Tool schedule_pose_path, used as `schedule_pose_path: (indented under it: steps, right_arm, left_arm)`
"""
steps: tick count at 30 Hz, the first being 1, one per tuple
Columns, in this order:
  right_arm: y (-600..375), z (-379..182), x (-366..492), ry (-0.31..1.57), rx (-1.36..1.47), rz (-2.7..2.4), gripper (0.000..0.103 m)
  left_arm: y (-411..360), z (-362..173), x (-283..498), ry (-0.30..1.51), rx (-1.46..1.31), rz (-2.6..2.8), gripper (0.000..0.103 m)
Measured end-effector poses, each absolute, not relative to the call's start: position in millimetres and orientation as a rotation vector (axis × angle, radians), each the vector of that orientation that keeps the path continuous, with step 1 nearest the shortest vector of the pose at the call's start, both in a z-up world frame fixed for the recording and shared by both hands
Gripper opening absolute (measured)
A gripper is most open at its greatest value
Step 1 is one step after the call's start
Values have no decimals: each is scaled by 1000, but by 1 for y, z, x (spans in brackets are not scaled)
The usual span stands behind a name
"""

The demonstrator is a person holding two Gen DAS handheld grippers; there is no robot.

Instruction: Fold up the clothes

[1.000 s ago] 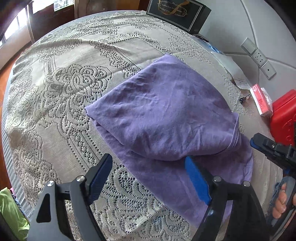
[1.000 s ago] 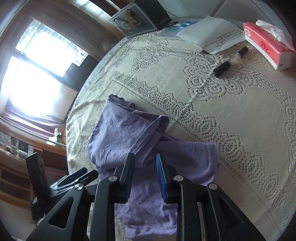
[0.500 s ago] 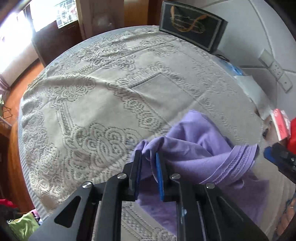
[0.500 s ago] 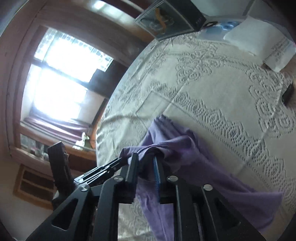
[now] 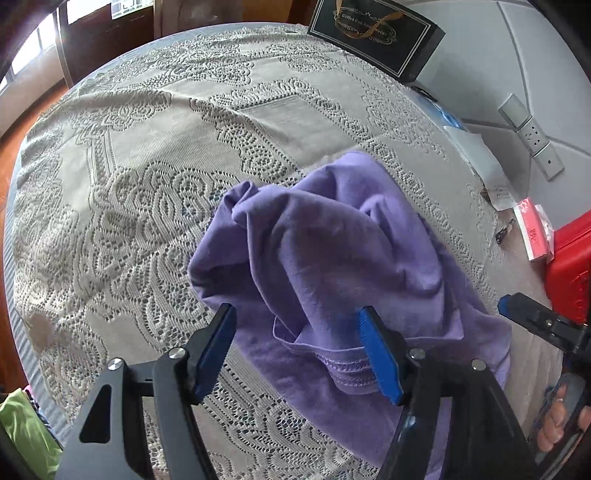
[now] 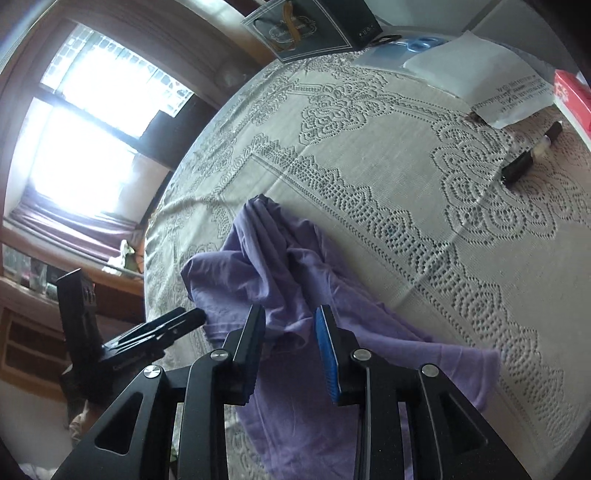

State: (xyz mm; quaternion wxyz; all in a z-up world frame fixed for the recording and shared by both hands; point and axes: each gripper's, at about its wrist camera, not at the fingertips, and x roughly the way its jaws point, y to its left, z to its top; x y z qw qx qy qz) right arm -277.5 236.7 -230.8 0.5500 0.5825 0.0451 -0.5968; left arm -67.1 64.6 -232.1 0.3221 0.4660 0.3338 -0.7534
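A purple garment (image 5: 332, 258) lies in a bunched, rumpled heap on the lace tablecloth (image 5: 147, 184). My left gripper (image 5: 297, 336) hovers over its near hem. Its jaws are opening and stand wide apart, with the cloth lying under the gap and neither pad pressing it. In the right wrist view the same garment (image 6: 280, 266) trails toward me. My right gripper (image 6: 290, 332) is over a raised fold. Its jaws are opening too, and the fold sits loose between the blue pads. The left gripper (image 6: 192, 317) shows at the garment's left edge. The right gripper's tip (image 5: 513, 306) shows at the right.
A black gift box (image 5: 376, 33) stands at the table's far edge. Papers (image 6: 480, 74), a black pen (image 6: 532, 158), a red tissue pack (image 5: 532, 229) and a red box (image 5: 570, 266) sit along the right side. Green cloth (image 5: 22, 432) lies off the table, low left.
The garment lay flat, then both grippers pinched and lifted its edge. Now both have parted their jaws and the cloth has dropped into a heap.
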Motion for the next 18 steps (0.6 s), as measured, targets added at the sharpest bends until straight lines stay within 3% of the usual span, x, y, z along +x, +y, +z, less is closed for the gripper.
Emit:
schedule_pose_path:
  steps: [2,7,12,18]
  right_arm:
    - [239,-232,-276,83,1396,-1396,42]
    - [235,-244,-266,45,1432,-1370,42]
    - [212,-260,-244,194,1402,-1418,42]
    - [205,-268,-238,228,1394,-1405,42]
  left_arm:
    - [66,-238,-67,857,1214,-1958,68]
    - [71,-245,-73,811,1216,-1961,68]
    - [72,-234,-63,801,1154,-1988,68]
    - [61,-248,-64,813,1230,-2028,68]
